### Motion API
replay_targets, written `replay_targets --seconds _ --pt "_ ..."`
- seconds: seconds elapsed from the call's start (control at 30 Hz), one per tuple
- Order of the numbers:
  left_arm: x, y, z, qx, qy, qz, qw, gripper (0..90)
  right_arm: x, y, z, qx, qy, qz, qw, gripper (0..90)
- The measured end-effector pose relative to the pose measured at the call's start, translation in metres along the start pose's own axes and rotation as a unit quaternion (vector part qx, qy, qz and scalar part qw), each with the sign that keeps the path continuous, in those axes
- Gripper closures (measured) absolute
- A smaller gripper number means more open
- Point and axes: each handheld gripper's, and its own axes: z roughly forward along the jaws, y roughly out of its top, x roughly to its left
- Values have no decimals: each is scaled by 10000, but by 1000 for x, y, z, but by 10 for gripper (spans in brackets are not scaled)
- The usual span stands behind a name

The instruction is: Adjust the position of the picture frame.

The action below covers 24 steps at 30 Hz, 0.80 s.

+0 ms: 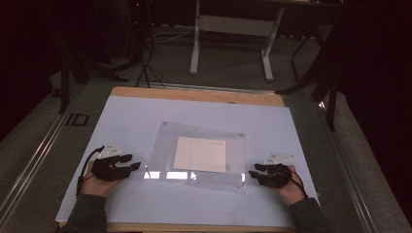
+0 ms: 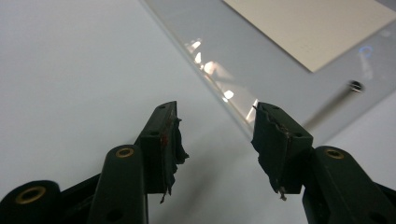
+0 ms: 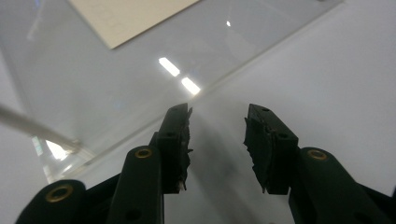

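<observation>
While both grippers flank the clear sheet, the parts of the scene read as follows.

Table: a white-covered table top (image 1: 126, 121) with a wooden edge along its far side.

Clear sheet: a transparent plastic sheet (image 1: 165, 150) lying flat at the middle of the table, with small fasteners at its corners and bright reflections along its near edge.

Paper: a pale sheet of paper (image 1: 200, 154) resting flat inside the outline of the clear sheet, near its centre.

Left gripper: the left gripper (image 1: 136, 166) sits just beside the near left corner of the clear sheet; in the left gripper view its jaws stand wide apart with nothing between them, and the sheet's edge runs just beyond the pads (image 2: 275, 140).

Right gripper: the right gripper (image 1: 252, 173) sits just beside the near right corner of the clear sheet; in the right gripper view its jaws are parted with bare table between them, apart from the sheet's edge.

Hands: each gripper is held in a sleeved hand entering from the near edge of the table.
</observation>
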Motion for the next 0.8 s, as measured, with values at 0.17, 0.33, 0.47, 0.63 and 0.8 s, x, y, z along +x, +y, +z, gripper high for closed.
replay_targets --seconds 0.17,0.33,0.47,0.63,0.8 --pt "-9 -7 0 23 -232 118 9997 503 11 -2 -3 -47 193 -169 9997 607" --pt "-16 -10 4 207 -385 308 9986 514 20 -5 -4 -44 363 -406 9985 609" --pt "-23 -10 7 265 -539 452 9972 554 27 -7 -6 -41 457 -572 9973 624" --pt "-29 -7 13 311 -535 622 9961 601 37 -10 -8 -34 686 -780 9946 630" --pt "-31 -2 17 236 -549 663 9960 651 37 -11 -9 -36 802 -865 9930 631"
